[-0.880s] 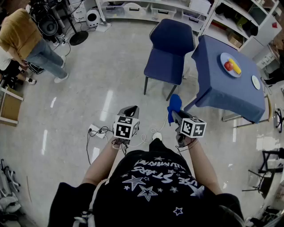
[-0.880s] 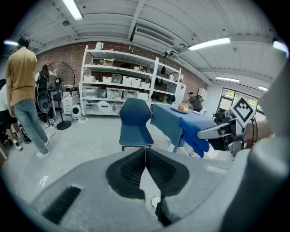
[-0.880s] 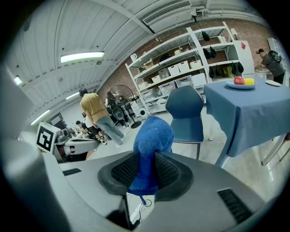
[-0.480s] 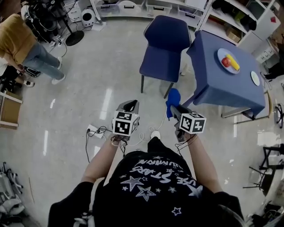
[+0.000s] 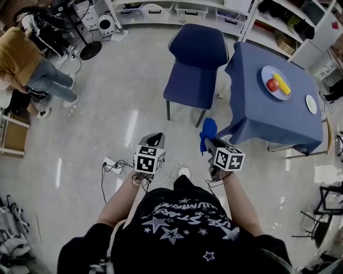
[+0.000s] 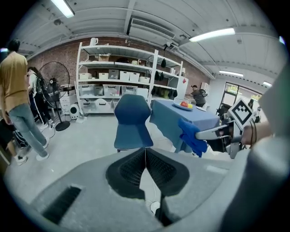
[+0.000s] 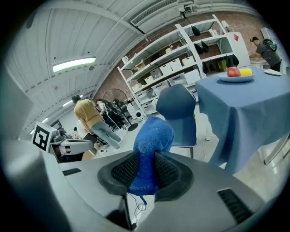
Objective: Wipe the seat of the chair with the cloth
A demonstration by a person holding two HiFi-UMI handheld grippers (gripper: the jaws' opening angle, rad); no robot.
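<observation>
Glossy grey floor is spread across the workshop, with white shelving lined along the far wall. At far left, a person in a yellow top is seen bent over equipment. Moving right, the left gripper is held out low in front of the body, elbow bent, marker cube uppermost; its jaws are pressed together with nothing between them. Ahead and well apart from both grippers, the blue chair is stood on the floor, its seat bare. Next, the right gripper is held at much the same height, and the blue cloth is pinched between its jaws, bunched up past the tips, in the air and clear of the seat. Furthest right, a table draped in blue is set beside the chair, and a plate of fruit is laid on it.
</observation>
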